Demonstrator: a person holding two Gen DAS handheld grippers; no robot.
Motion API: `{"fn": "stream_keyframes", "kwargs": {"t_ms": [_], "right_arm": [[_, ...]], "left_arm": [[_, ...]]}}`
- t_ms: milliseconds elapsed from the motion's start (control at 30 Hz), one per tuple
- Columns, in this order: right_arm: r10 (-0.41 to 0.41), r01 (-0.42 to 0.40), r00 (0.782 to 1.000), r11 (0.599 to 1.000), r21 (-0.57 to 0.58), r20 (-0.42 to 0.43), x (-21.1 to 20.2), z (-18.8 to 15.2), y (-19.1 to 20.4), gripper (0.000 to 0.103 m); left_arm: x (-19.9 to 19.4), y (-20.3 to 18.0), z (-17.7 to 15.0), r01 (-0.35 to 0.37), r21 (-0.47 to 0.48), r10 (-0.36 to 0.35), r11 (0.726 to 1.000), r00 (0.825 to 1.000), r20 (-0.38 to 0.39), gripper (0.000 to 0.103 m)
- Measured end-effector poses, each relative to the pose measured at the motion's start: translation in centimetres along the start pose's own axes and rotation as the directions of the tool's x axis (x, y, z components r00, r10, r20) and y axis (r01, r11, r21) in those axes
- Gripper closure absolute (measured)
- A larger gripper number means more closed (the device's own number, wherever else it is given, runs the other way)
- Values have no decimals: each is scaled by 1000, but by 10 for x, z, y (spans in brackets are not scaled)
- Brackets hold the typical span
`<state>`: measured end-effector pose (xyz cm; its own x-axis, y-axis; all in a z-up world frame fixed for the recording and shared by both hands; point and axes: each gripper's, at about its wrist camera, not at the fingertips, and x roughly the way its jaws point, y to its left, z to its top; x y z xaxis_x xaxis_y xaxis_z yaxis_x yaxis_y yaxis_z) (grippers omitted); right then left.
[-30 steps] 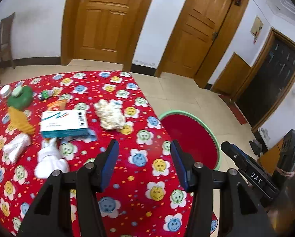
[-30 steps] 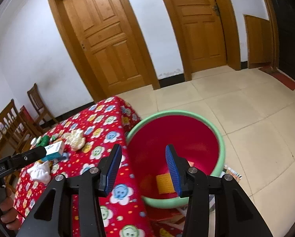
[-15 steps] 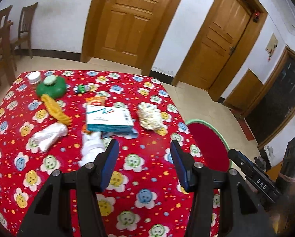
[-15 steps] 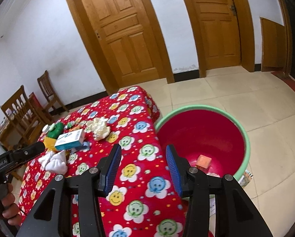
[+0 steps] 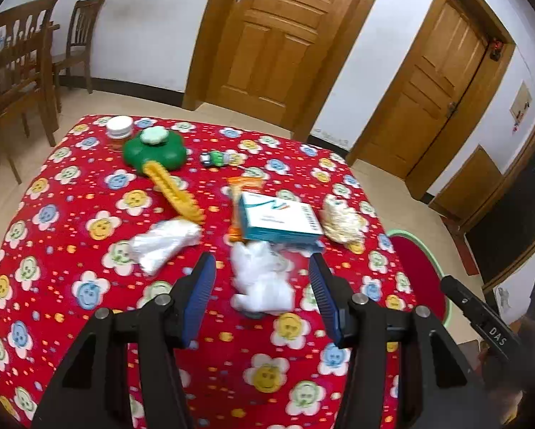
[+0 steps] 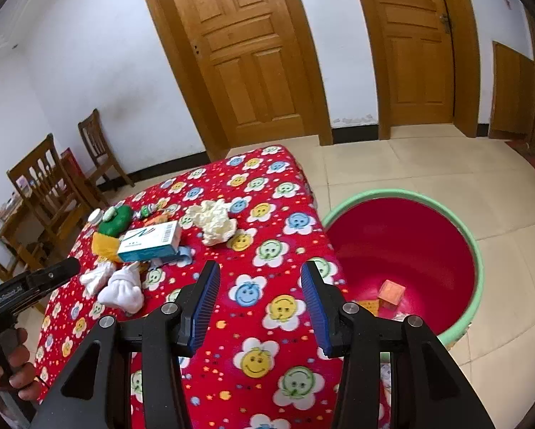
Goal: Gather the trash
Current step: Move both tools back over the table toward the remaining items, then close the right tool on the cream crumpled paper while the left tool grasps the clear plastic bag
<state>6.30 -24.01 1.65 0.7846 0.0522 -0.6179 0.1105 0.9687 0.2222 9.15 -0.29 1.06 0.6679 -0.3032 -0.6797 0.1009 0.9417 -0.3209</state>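
Trash lies on the red flowered tablecloth: a crumpled white wad, a second white wad, a teal-and-white box, a cream crumpled paper and an orange wrapper. My left gripper hovers open above the table, with the first white wad seen between its blue pads, untouched. My right gripper is open and empty over the table's near right part. The red basin with a green rim stands on the floor to the right, holding an orange box.
A green flower-shaped toy, a yellow comb-like piece, a small white jar and a little toy car sit at the table's far side. Wooden chairs stand on the left. Two wooden doors are behind.
Both grippers have swung left, away from the basin and over the table. The white wad now sits between the left pads in view; the basin has slid to the right edge.
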Motion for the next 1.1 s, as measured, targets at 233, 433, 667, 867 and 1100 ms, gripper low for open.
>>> {"fn": "stream_keyframes", "kwargs": {"t_ms": [233, 433, 667, 867, 1100], "right_arm": [[0, 0, 1000, 1000, -14, -27, 15, -2, 17, 55], [-2, 0, 999, 1000, -30, -49, 26, -6, 29, 55], [-4, 1, 998, 999, -39, -69, 35, -7, 34, 55], [-7, 3, 996, 999, -42, -87, 46, -5, 35, 55], [11, -19, 994, 997, -74, -105, 66, 8, 42, 55]], "left_arm": [[7, 36, 2, -69, -14, 69, 998, 998, -6, 49], [25, 63, 3, -103, -42, 101, 994, 994, -39, 49], [49, 72, 5, -114, -41, 110, 993, 991, -77, 49], [66, 74, 8, -112, -32, 108, 993, 989, -101, 48], [81, 75, 9, -91, -34, 87, 995, 990, -108, 48]]}}
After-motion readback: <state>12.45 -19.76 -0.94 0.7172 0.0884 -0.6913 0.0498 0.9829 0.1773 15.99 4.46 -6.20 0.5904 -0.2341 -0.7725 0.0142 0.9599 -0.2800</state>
